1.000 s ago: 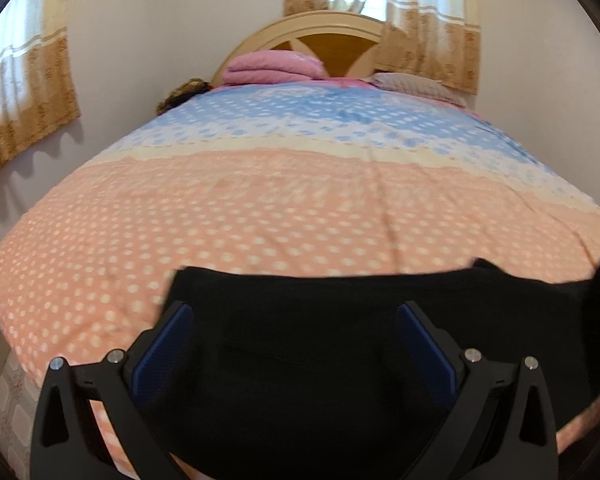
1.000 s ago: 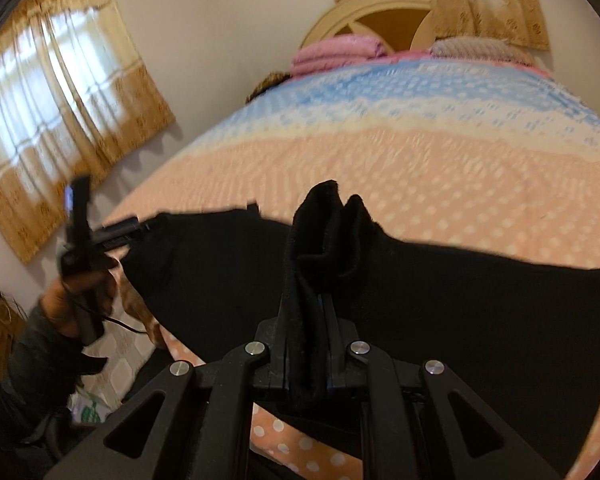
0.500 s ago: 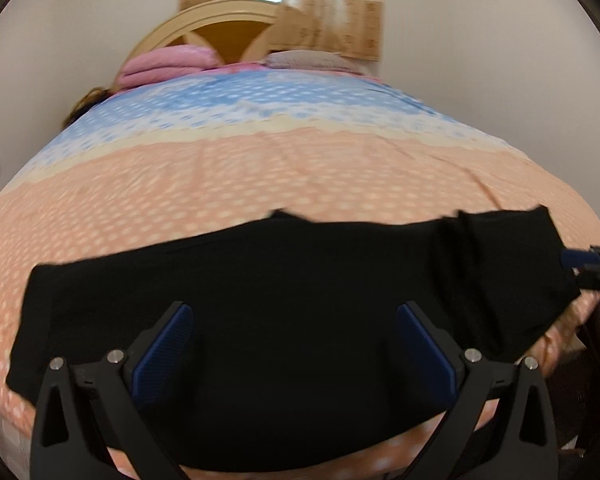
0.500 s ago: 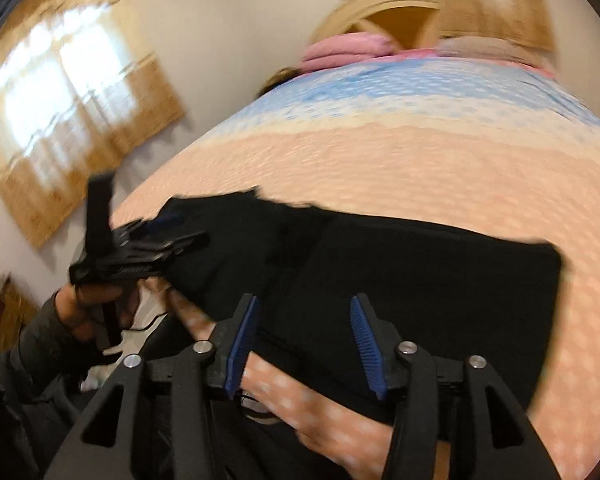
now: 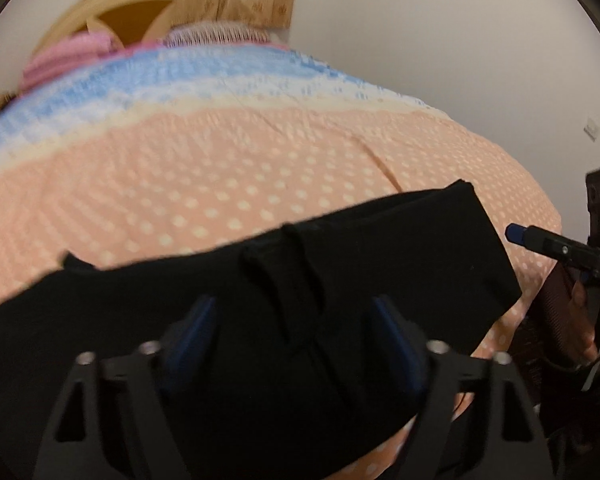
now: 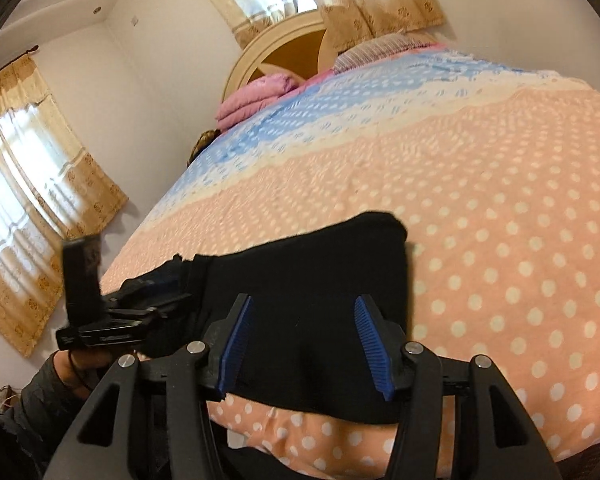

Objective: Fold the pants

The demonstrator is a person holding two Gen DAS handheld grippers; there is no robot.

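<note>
The black pants (image 5: pixel 340 264) lie folded lengthwise along the near edge of the bed, with a raised crease in the middle. My left gripper (image 5: pixel 296 332) is open, its blue pads either side of that crease, low over the cloth. My right gripper (image 6: pixel 306 344) is open and empty over the pants' (image 6: pixel 320 280) right end. The right gripper's tip (image 5: pixel 518 234) shows at the right of the left wrist view; the left gripper (image 6: pixel 112 320) shows at the left of the right wrist view.
The bed (image 6: pixel 500 184) has a peach polka-dot cover with a blue band farther back. Pink folded blankets (image 6: pixel 252 96) and a pillow (image 6: pixel 380 46) lie by the wooden headboard (image 6: pixel 284 40). Curtained windows are on the left and back walls.
My right gripper let go of the pants fold it held a second ago and opened. My left gripper swept rightward along the pants and now sits over the middle crease.
</note>
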